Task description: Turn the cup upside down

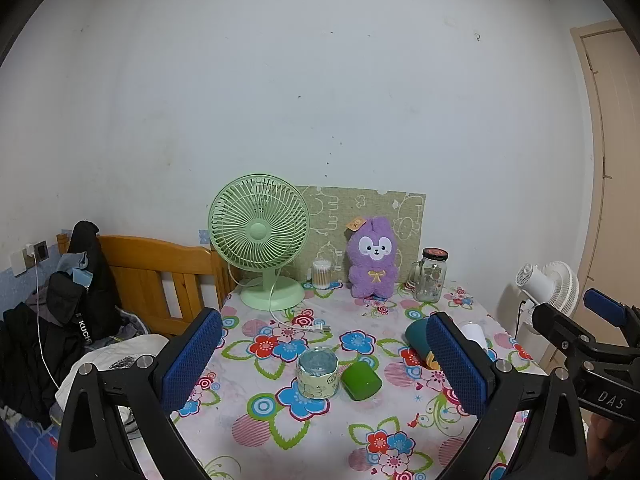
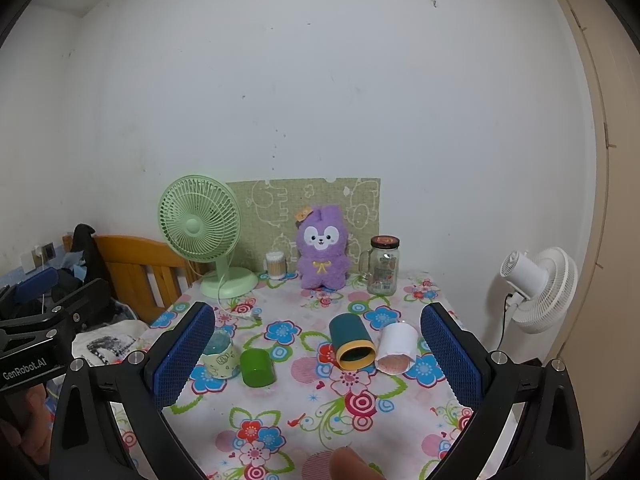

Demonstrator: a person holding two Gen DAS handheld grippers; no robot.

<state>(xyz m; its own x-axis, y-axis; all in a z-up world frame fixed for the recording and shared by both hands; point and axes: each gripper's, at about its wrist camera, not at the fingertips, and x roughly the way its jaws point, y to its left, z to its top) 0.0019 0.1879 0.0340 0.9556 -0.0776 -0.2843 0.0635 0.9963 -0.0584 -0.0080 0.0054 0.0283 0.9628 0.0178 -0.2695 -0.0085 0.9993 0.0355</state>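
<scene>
Right wrist view: right gripper (image 2: pixel 316 354), black frame, two fingers (image 2: pixel 182 354) faced with blue dimpled pads, spread wide apart, holding nothing, above the near part of the surface (image 2: pixel 304 408), which is covered in a floral printed cloth.

Between the fingers, four cups in a loose row:
- White cup (image 2: pixel 395 347), paper-like, cylindrical, lying on its side, mouth toward the camera, the floral cloth showing pink through the mouth; far right of the row.
- Teal cup (image 2: pixel 351 340), smooth, yellow rim, lying on its side just left of the white cup, dark inside.
- Green cup (image 2: pixel 257 367), glossy plastic, small, tipped on its side.
- Glass cup (image 2: pixel 219 354) in a pale patterned sleeve, base up, just left of the green cup.

Far edge of the surface:
- Green desk fan (image 2: pixel 200 228), round grille, disc base.
- Clear tub of cotton swabs (image 2: pixel 276 265).
- Purple plush toy (image 2: pixel 323 256), fuzzy, upright.
- Glass mug jar (image 2: pixel 383 266), handle, dark lid; contents unclear.

Beyond the surface, right: white fan (image 2: pixel 540 288). Left: wooden headboard (image 2: pixel 136 268).

Left wrist view: left gripper (image 1: pixel 324 358), same build, fingers (image 1: pixel 192 358) apart and holding nothing, framing the glass and green cups.
</scene>
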